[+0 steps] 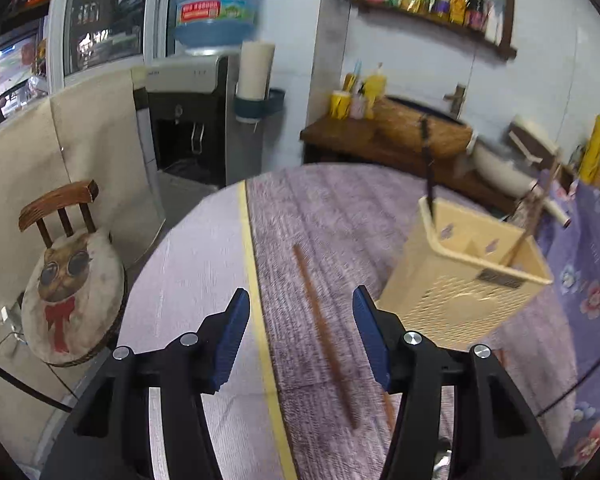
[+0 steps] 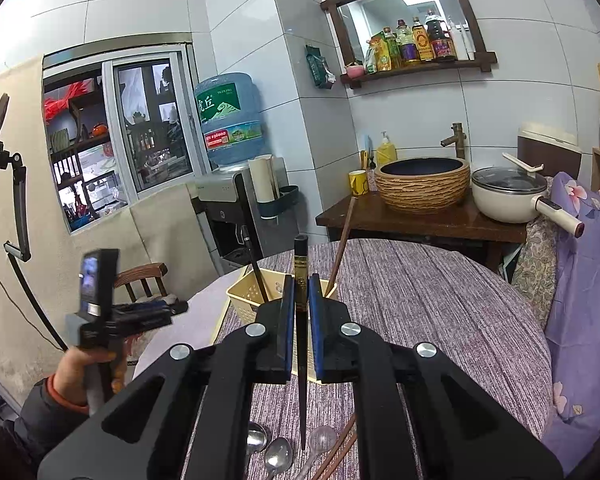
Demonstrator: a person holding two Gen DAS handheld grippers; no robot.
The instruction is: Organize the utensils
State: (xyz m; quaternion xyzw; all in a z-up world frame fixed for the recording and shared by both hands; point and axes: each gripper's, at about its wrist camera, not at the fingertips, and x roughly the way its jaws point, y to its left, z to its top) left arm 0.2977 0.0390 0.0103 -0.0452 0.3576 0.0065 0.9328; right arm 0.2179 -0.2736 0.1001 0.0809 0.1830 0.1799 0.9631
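My left gripper (image 1: 300,304) hangs with jaws apart and nothing between the pads, above a brown wooden chopstick (image 1: 324,332) lying on the purple-clothed table (image 1: 340,208), left of the cream perforated plastic utensil basket (image 1: 460,288). My right gripper (image 2: 300,280) is clamped on a black chopstick (image 2: 301,320) just before that basket.
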